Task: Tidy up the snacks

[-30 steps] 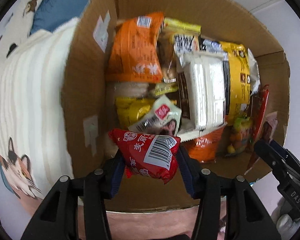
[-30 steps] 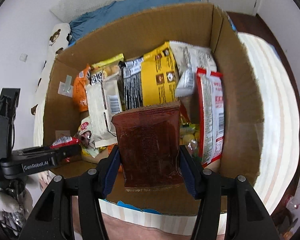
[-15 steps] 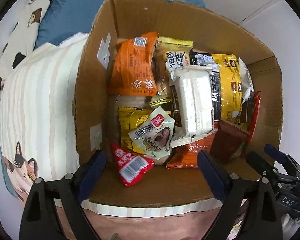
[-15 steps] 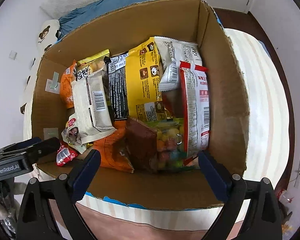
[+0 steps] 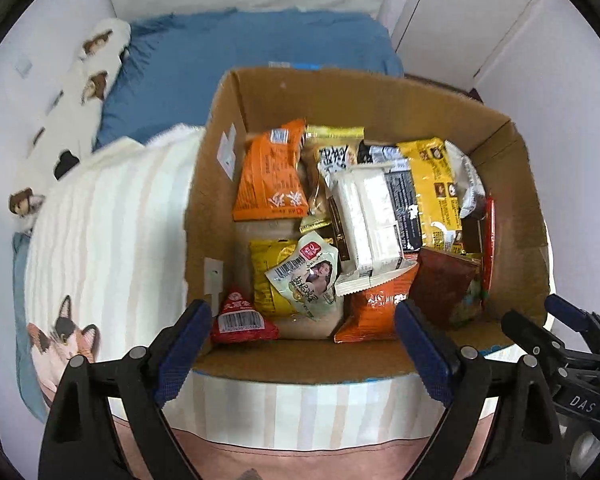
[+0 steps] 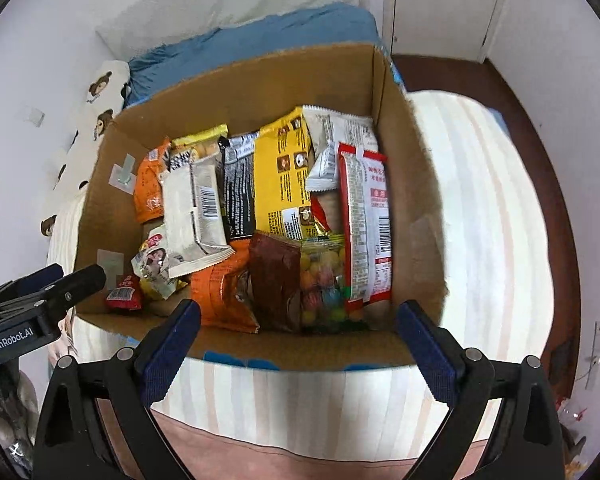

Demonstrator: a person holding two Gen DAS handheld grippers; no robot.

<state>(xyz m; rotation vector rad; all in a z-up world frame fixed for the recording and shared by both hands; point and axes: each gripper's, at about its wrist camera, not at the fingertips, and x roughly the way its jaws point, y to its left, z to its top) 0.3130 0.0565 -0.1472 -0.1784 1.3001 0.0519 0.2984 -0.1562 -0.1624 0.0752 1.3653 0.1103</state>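
A cardboard box (image 5: pixel 204 208) (image 6: pixel 404 184) full of several snack packets stands on a striped bed. A small red packet with a barcode (image 5: pixel 242 322) (image 6: pixel 123 294) lies in the box's near left corner. A dark brown packet (image 5: pixel 444 280) (image 6: pixel 274 280) leans among the snacks near the front, beside a clear bag of coloured sweets (image 6: pixel 324 284). My left gripper (image 5: pixel 300 334) hangs open above the box's near edge, nothing between its fingers. My right gripper (image 6: pixel 298 334) is likewise open and empty above the near edge.
The striped bedding (image 5: pixel 112 240) (image 6: pixel 484 216) has a cat print (image 5: pixel 62 338). A blue blanket (image 5: pixel 236 56) lies behind the box. A white door (image 5: pixel 476 12) and a wooden bed edge (image 6: pixel 540 128) stand to the right.
Both grippers opened and let go: the red packet dropped into the near left corner, the brown packet fell among the front snacks. Both grippers then rose away from the box.
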